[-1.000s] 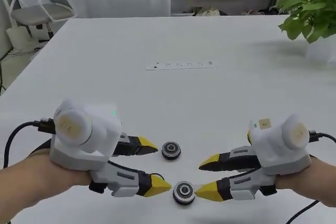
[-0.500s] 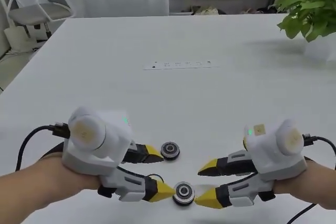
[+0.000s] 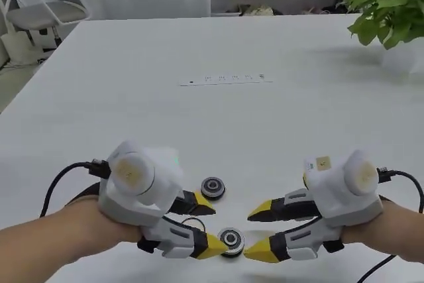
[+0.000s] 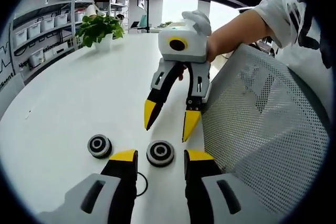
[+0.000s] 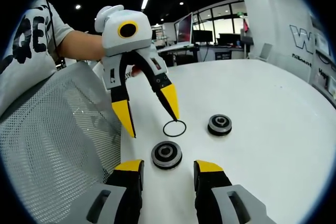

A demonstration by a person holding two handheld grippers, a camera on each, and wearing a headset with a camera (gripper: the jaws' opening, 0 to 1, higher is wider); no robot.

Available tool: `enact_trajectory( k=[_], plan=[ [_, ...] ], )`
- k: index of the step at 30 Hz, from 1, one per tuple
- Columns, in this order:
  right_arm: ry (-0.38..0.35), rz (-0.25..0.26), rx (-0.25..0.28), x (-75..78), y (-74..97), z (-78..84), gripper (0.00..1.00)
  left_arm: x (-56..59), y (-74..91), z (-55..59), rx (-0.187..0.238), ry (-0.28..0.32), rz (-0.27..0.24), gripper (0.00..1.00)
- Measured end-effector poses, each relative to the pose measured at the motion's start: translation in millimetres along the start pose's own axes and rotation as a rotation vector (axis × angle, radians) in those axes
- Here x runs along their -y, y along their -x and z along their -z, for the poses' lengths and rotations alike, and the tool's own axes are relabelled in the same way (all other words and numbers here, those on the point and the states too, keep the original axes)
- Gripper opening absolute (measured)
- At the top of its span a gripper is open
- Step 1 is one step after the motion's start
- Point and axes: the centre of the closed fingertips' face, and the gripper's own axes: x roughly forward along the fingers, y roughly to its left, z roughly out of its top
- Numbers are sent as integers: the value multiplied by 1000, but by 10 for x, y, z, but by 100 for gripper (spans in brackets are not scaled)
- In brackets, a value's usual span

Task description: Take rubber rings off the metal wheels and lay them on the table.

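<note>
Wheel [image 3: 230, 238], silvery centre in black rubber, between released left tool [image 3: 219, 228] and released right tool [image 3: 248, 233]; thin black ring [image 5: 174, 128] beside it

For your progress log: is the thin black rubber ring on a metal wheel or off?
Off. The thin black rubber ring lies on the white table, apart from the nearer round metal wheel and the farther one.

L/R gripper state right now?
Left gripper: open, holding nothing, jaws just short of the near metal wheel.
Right gripper: open, holding nothing, jaws pointing at the same wheel.
</note>
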Motion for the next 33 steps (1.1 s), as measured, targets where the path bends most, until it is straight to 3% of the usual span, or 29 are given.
enact_trajectory(
  k=[24,33],
  plan=[
    [-4,-5,-6,-24,-14,39,36,48,-263,145,-69,-9,27,21],
    [-3,-5,-8,-25,-16,47,36,23,-271,133,-62,-24,11,17]
  ],
)
